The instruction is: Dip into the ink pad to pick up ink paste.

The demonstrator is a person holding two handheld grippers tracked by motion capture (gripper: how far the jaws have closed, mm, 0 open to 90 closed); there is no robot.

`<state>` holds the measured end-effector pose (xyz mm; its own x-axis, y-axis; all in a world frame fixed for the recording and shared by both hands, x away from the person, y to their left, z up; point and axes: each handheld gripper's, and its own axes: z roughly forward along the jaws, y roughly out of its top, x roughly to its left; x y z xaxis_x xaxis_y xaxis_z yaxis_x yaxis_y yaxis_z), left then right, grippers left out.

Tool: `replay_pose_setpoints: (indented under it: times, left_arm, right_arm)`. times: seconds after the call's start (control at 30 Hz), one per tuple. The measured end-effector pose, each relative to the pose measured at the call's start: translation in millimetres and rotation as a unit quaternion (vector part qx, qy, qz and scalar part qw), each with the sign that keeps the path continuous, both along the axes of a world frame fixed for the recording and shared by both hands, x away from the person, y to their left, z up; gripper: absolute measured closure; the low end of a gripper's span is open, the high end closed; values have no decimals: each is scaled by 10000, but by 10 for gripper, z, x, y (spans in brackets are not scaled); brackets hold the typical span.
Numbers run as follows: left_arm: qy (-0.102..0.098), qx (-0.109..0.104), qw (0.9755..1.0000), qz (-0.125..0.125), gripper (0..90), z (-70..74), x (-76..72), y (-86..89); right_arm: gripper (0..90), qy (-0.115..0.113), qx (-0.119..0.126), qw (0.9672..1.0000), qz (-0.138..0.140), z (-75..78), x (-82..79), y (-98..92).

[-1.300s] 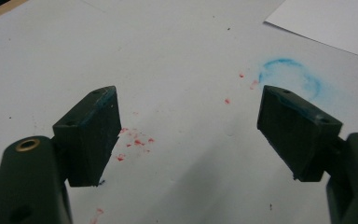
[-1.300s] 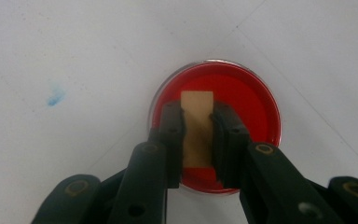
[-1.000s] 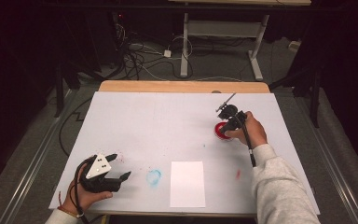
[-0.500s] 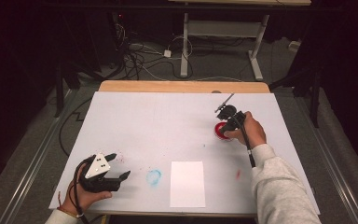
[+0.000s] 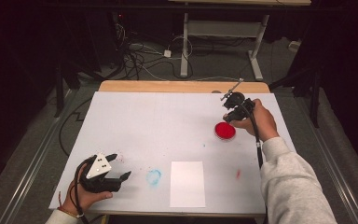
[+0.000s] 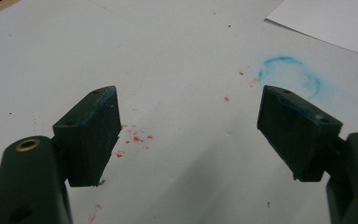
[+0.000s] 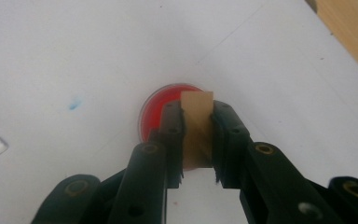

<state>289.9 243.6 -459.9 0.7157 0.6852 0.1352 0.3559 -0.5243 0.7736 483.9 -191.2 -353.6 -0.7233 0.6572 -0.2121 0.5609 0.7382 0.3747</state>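
My right gripper [image 5: 228, 115] is at the table's far right, shut on a small tan block [image 7: 197, 126] held upright between the jaws. The block hangs just over a round red dish [image 5: 225, 131], whose red inside [image 7: 157, 112] shows behind the jaws in the right gripper view. My left gripper [image 5: 121, 165] rests low at the front left corner. It is open, with bare table between its blue-smeared pads [image 6: 98, 126]. A white sheet of paper [image 5: 187, 183] lies at the front centre.
A faint blue ring stain [image 5: 154, 176] marks the white tabletop [image 5: 158, 116] between the left gripper and the paper. Red specks [image 6: 135, 137] dot the surface near the left jaw. A red smear [image 5: 237, 173] lies right of the paper. A wooden strip [image 5: 182, 86] edges the far side.
The right gripper with its block has shifted slightly up and away over the red dish. The left gripper has stayed put.
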Motion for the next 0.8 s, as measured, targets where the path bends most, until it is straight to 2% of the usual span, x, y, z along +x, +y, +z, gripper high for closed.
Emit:
replay_pose_setpoints:
  times: [0.03,0.1,0.13,0.17,0.23,0.37,0.5,0.57,0.63,0.77,0.8]
  left_arm:
    - [1,0,10000,-4,210,0,1,-1]
    - [2,25,10000,-12,209,-2,4,-3]
    - [0,21,10000,-8,210,-2,3,-3]
    - [-11,18,10000,-11,210,0,3,-2]
    - [-5,26,10000,-3,210,0,4,0]
    - [0,38,10000,-7,210,-3,4,-2]
    - [6,48,10000,-6,210,-7,5,-2]
    - [18,63,10000,4,210,-10,6,-2]
    - [25,80,10000,10,210,-14,7,-3]
    - [18,78,10000,14,210,-14,5,-1]
    - [17,67,10000,12,210,-13,5,2]
  right_arm:
    - [761,-19,10,10000,-57,52,-14,-4]
    - [761,-109,28,9999,51,135,-15,-23]
    - [761,-122,51,9999,-12,162,-25,-26]
    - [761,-134,52,9999,-79,176,-31,-29]
    - [761,-137,48,9999,6,168,-17,-44]
    - [761,-17,76,10000,-55,51,2,-38]
    - [761,70,-70,9999,-43,-140,40,1]
    - [761,199,-61,9996,-165,-229,49,23]
    - [760,249,-121,9996,-70,-324,77,29]
    - [761,413,-96,9988,-238,-477,85,41]
    - [761,397,-118,9988,-266,-509,90,38]
